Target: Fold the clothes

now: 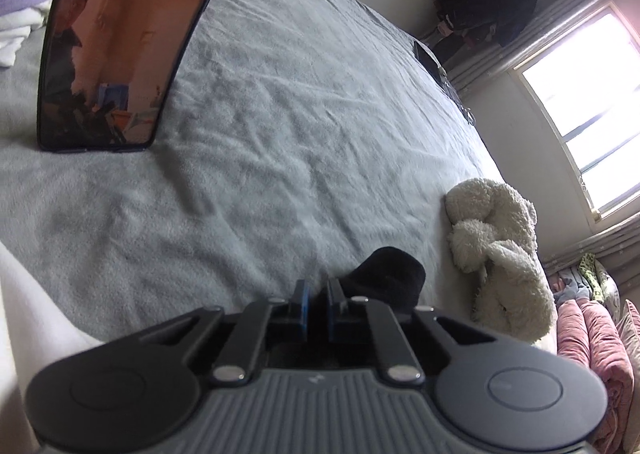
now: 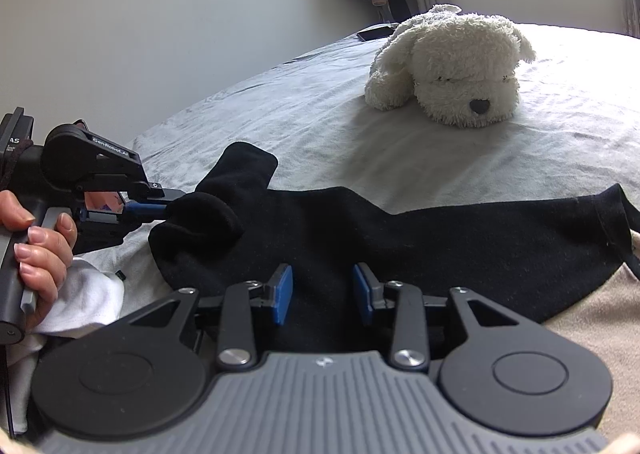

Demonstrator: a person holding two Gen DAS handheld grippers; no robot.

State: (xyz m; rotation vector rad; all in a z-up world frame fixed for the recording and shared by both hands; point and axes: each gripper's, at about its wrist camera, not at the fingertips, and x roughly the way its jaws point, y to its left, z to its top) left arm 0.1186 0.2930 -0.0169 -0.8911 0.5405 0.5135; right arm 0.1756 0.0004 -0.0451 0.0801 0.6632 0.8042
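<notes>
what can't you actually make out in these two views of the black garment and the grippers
- Black garment: its near part is hidden by the right gripper body in the right wrist view, so its type is unclear.
- Left gripper: the bunched cloth covers its fingertips, hiding the pads' contact.
- Left wrist view: only a lump of the garment shows; the gripper body blocks the rest.
- Plush dog: its rear is hidden behind its head.
</notes>
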